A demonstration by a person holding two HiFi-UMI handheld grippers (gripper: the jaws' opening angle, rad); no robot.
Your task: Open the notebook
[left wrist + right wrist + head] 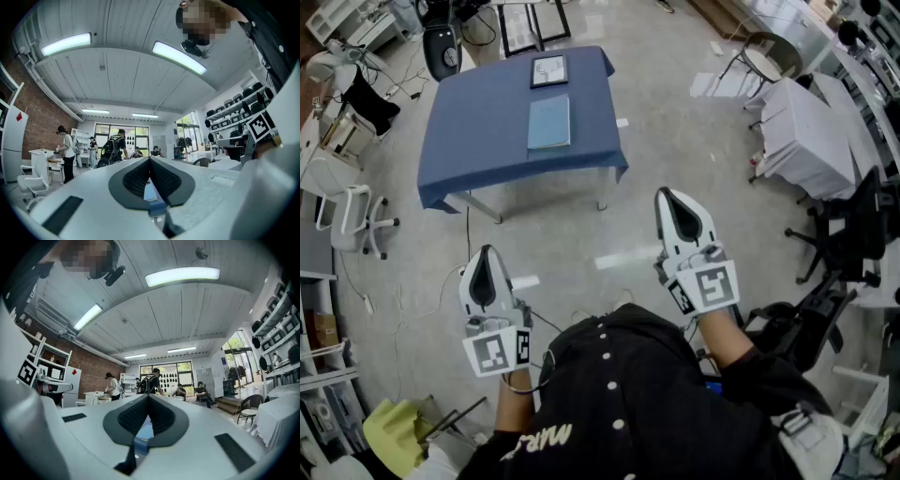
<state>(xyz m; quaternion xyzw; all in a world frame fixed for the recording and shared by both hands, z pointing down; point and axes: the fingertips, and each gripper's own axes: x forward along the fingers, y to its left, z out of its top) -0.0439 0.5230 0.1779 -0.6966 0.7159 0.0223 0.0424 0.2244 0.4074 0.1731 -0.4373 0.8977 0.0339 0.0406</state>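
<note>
Notebook (549, 123): pale blue, cover shut, lying flat on the blue-clothed table (478, 141). It sits right of the table's middle. Its long axis runs away from the person, short edge toward them. Just beyond it, at the far edge, is a dark-framed flat item (549, 70), apart from the notebook.

Table stands well ahead of the person, with bare floor between. Nothing touches the notebook.

Left gripper (487, 255): held close to the body and pointing forward, jaws pressed together on nothing. The left gripper view shows the ribbed pads (139, 177) meeting at the tip, with a sliver of blue, apparently the table, showing low in the gap behind them.

Right gripper (667, 195): also near the body, reaching a little further forward. Its jaws are likewise closed and empty in the right gripper view, pads (135, 416) touching at the tip.

Relation that matters: the notebook lies ahead and between the two grippers' lines, somewhat nearer the left one's line. Neither gripper is clearly closer. Both are far out of reach.

Judgement: task not begun. The person must first close the gap to the table, and the jaws need to part before the cover can be caught. Which long edge is the spine cannot be told from here.
</note>
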